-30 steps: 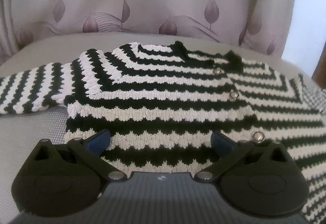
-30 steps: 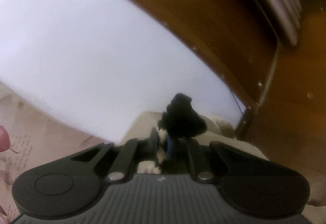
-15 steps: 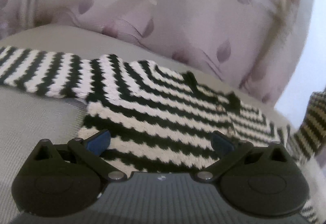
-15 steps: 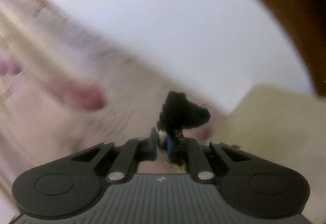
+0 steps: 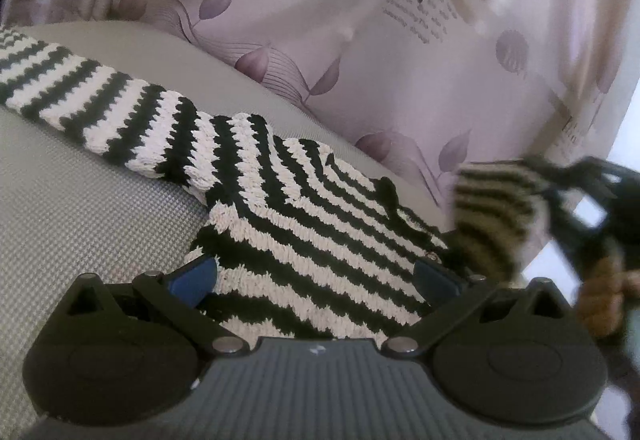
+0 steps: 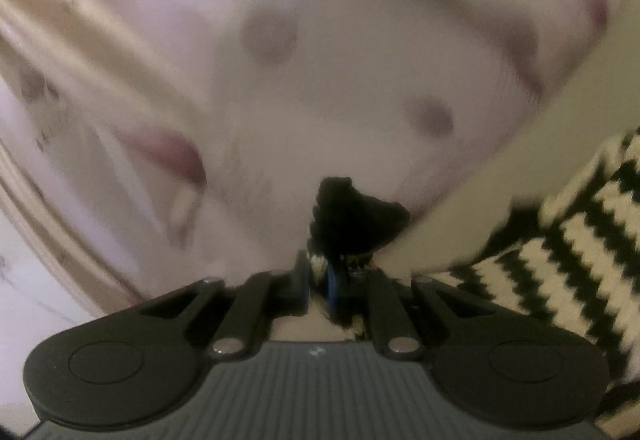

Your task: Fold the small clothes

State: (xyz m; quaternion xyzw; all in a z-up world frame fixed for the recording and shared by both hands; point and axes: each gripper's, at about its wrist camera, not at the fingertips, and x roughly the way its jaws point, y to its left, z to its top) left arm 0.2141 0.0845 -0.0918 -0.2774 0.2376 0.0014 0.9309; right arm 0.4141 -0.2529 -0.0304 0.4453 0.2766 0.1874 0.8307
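Pinching a black knit edge, the right gripper [image 6: 324, 276] has its jaws nearly together on the cloth, a dark bunch of it sticking out past the tips; likely the cuff or hem of the striped sweater [image 5: 304, 236], lifted so that part can be carried over the body for a fold. That view is heavily blurred, so exactly which edge it is cannot be told. Seen from the left wrist, a raised striped flap [image 5: 492, 212] hangs at the sweater's right side, blurred, with the other tool dark beside it. Left gripper [image 5: 316, 276] has its jaws spread wide, blue pads either side of the sweater's near hem, gripping nothing; whether it rests on the knit or hovers just above cannot be told, probably placed to steady the body during the fold. Sweater lies mostly flat on the grey mesh cushion [image 5: 80, 208], one sleeve [image 5: 80, 92] stretched out toward the cushion's left edge. Chunky knit, black and white zigzag stripes, black neckline toward the cushion's back edge. Floral lilac fabric [image 5: 320, 20] behind. Fold just begun, far sleeve untouched.
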